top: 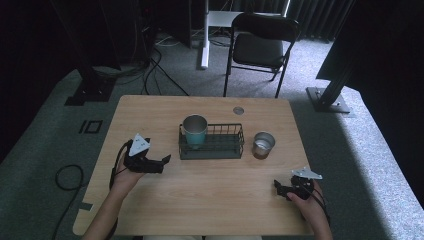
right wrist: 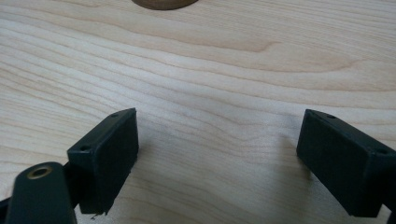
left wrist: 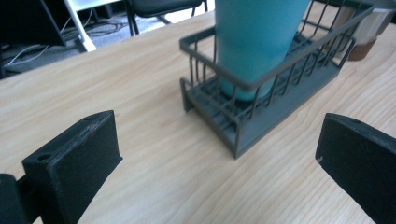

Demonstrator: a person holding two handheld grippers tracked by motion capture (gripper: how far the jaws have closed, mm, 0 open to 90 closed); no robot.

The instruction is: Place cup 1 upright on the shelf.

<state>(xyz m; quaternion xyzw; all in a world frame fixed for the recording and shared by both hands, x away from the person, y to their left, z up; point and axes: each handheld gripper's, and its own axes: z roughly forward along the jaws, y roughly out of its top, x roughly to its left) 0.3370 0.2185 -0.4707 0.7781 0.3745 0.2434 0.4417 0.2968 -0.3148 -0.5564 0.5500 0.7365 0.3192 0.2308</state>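
The high view is dim and low in contrast, its corners and upper left falling to near black; a band of brighter light lies on the carpet at right, so the light seems to come from that side; the table is evenly lit, with soft, faint shadows; both gripper views are brighter and warmer; in the left gripper view the teal cup is slightly soft; in both the near jaws blur at the edges.
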